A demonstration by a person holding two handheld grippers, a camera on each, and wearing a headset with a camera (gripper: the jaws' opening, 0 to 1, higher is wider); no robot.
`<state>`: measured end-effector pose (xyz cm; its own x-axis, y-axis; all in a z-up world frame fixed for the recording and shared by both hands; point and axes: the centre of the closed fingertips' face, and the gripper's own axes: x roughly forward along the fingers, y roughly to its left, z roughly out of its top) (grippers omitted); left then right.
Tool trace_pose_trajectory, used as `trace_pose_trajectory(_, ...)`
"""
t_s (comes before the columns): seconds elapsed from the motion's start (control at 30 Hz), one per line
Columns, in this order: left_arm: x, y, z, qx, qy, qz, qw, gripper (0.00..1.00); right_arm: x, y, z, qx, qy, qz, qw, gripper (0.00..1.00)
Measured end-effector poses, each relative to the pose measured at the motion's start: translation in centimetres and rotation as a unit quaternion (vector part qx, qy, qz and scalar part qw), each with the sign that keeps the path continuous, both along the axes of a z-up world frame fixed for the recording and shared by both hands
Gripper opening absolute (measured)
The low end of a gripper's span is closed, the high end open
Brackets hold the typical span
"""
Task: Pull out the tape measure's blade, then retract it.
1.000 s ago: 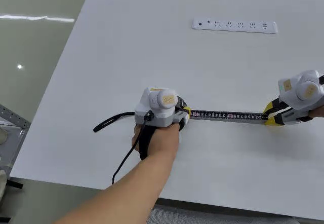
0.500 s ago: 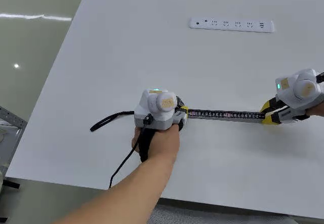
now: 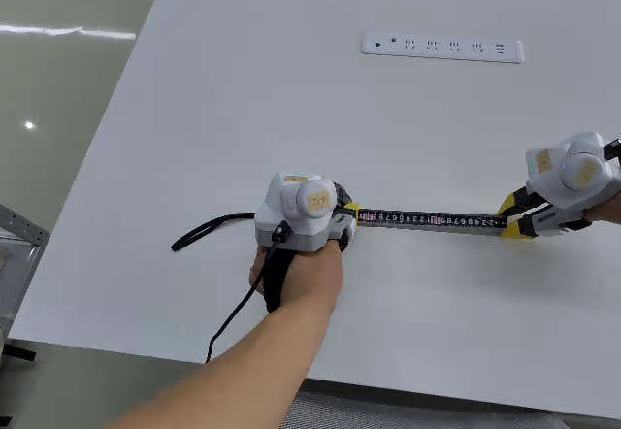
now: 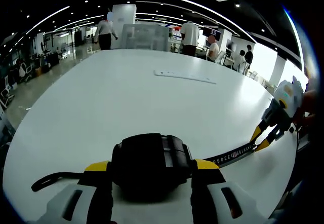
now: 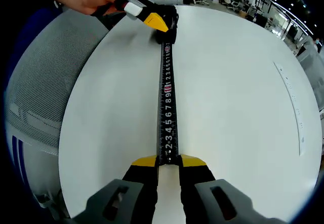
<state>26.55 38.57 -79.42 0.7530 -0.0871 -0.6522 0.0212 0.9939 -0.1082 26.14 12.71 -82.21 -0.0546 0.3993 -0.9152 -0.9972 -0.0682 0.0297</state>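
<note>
A black tape measure case (image 3: 343, 199) rests on the white table (image 3: 243, 109), and my left gripper (image 3: 344, 220) is shut on it. In the left gripper view the case (image 4: 152, 153) sits squeezed between the yellow-tipped jaws of the left gripper (image 4: 152, 166). The blade (image 3: 432, 220) lies drawn out flat to the right. My right gripper (image 3: 509, 218) is shut on its end. In the right gripper view the blade (image 5: 167, 92) runs straight away from the right gripper (image 5: 168, 161) to the case (image 5: 167, 24).
A white power strip (image 3: 441, 48) lies at the far side of the table. The case's black strap (image 3: 209, 230) trails left. A black cable (image 3: 238, 308) hangs toward the near table edge (image 3: 291, 376). People stand beyond the table (image 4: 190, 31).
</note>
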Motion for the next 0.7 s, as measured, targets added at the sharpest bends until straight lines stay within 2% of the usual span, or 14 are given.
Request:
trace_pose_trajectory(0.23,0.0,0.0,0.0,0.001,0.000,-0.003,1.0000,0.57,0.0,0.0,0.1,-0.002,0.000,0.001,1.0000,0.12)
trace_pose_trajectory(0.3,0.0,0.0,0.0,0.000,0.000,-0.004,1.0000,0.57,-0.2,0.4,0.0,0.004,0.006,-0.002,1.0000,0.12)
trace_pose_trajectory(0.7,0.0,0.0,0.0,-0.007,0.000,-0.006,1.0000,0.56,-0.2,1.5,-0.1,0.007,0.004,0.005,1.0000,0.12)
